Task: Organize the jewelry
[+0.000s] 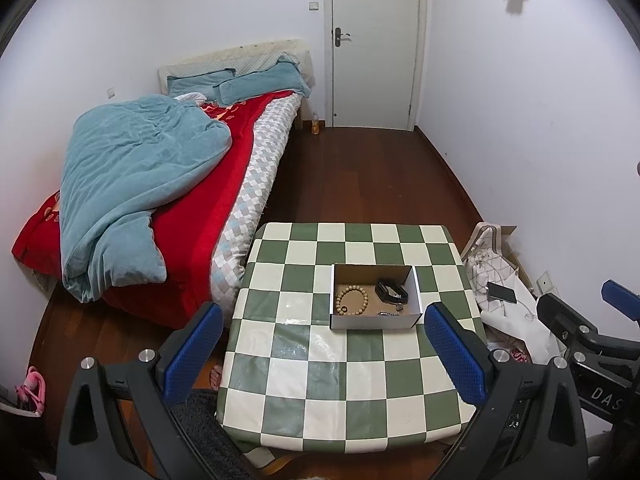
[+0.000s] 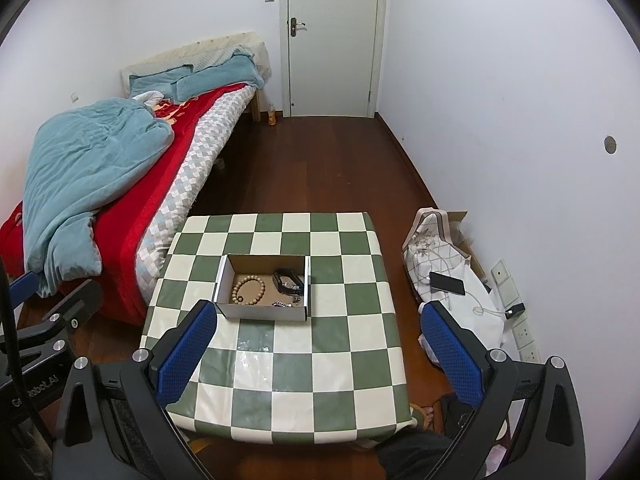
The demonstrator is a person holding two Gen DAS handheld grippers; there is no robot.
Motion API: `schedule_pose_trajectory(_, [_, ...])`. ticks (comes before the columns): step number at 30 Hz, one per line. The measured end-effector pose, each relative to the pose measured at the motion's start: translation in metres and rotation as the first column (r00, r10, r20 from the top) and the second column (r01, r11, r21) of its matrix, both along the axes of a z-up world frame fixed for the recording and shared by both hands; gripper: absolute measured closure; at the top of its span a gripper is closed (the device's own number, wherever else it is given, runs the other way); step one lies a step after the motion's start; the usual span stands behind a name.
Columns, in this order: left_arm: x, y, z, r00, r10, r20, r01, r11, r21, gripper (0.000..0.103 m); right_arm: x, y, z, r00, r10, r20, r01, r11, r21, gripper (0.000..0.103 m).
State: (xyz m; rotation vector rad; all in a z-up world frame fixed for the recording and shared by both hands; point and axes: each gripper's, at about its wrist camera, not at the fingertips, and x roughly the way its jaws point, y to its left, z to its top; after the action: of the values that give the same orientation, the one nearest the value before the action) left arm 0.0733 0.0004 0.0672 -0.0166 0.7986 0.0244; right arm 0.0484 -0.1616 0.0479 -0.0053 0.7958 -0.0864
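my left hand-held gripper [image 1: 324, 344] is nearest the lens, its blue-padded fingers [image 1: 454, 354] spread wide apart with nothing between them, hanging above the near half of the table [image 1: 280, 380]. my right hand-held gripper [image 2: 318, 342] is likewise wide open and empty, raised over the same green-and-cream checked tabletop, one finger over the table and the other out past its right edge.

the jewelry sits farther back, inside a shallow open cardboard box [image 1: 374, 322] around the middle of the table. a bracelet of tan wooden beads [image 1: 352, 300] lies flat in the box's left half. a black band, perhaps a watch or bracelet [image 1: 391, 291], rests in the right half toward the back wall. a small silvery chain piece [image 1: 390, 313] lies by the front wall, just beside the black band; its exact kind is too small to tell.

right of the table, on the floor, a dark phone [image 2: 447, 283] lies on a patterned white bag [image 2: 436, 252]. left of the table stands a bed [image 1: 248, 184] with a teal quilt [image 1: 132, 176] over a red blanket.
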Motion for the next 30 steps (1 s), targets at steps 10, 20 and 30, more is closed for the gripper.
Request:
schedule_pose_trajectory(10, [0.000, -0.004, 0.000, 1.000, -0.003, 0.003, 0.003, 1.000, 0.013, 0.000, -0.004, -0.002, -0.001, 1.000, 0.006, 0.004, -0.006, 1.000, 0.013, 0.000])
schedule_pose_trajectory(20, [0.001, -0.007, 0.002, 1.000, -0.004, 0.008, 0.003, 1.000, 0.012, 0.000, -0.004, -0.005, 0.000, 1.000, 0.005, 0.006, -0.005, 1.000, 0.012, 0.000])
schedule_pose_trajectory(30, [0.002, -0.014, 0.007, 1.000, -0.004, 0.019, 0.004, 1.000, 0.007, 0.000, -0.004, -0.005, 0.003, 1.000, 0.003, 0.011, -0.003, 1.000, 0.010, 0.000])
